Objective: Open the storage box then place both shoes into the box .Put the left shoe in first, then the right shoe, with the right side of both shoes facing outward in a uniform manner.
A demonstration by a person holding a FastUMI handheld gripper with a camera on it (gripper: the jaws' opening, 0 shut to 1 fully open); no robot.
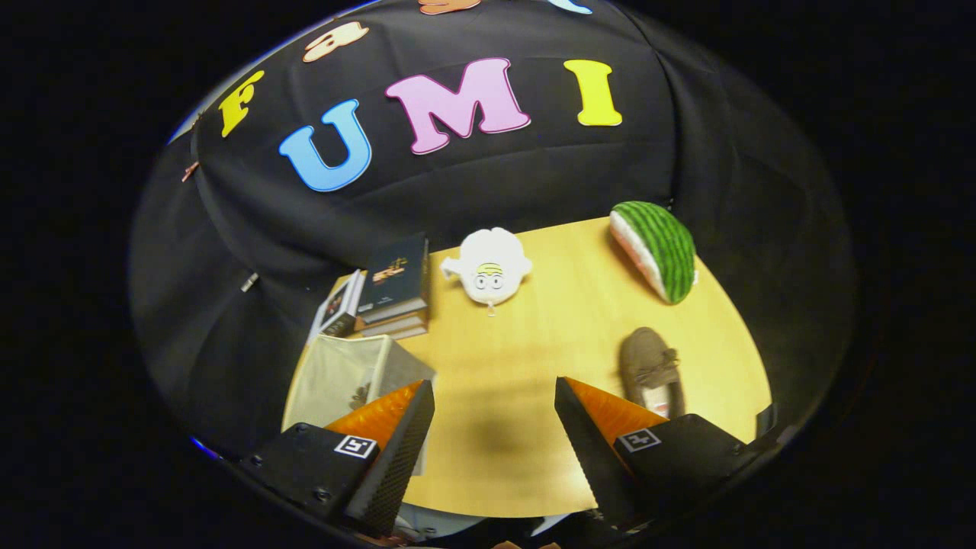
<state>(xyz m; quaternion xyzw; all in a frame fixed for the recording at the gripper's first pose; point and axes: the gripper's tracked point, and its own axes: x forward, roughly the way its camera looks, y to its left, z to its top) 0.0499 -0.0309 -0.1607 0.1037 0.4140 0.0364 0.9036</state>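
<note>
Gripper view: fingers (414, 442) spread wide, holding nothing, above bare wooden surface (503, 366). Brown shoe (650, 370) just beyond right finger; pale storage box (347, 374) beside left finger. Probably soft and light (pinch the heel collar).

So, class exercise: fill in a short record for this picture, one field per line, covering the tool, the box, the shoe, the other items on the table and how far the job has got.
tool: open, fingers apart over bare table, holding nothing
box: pale, by the left finger; lid state unclear
shoe: one brown shoe lying on the table just past the right finger
other items: books beyond the box, white plush, watermelon plush
progress: shoe not yet in the box
</note>
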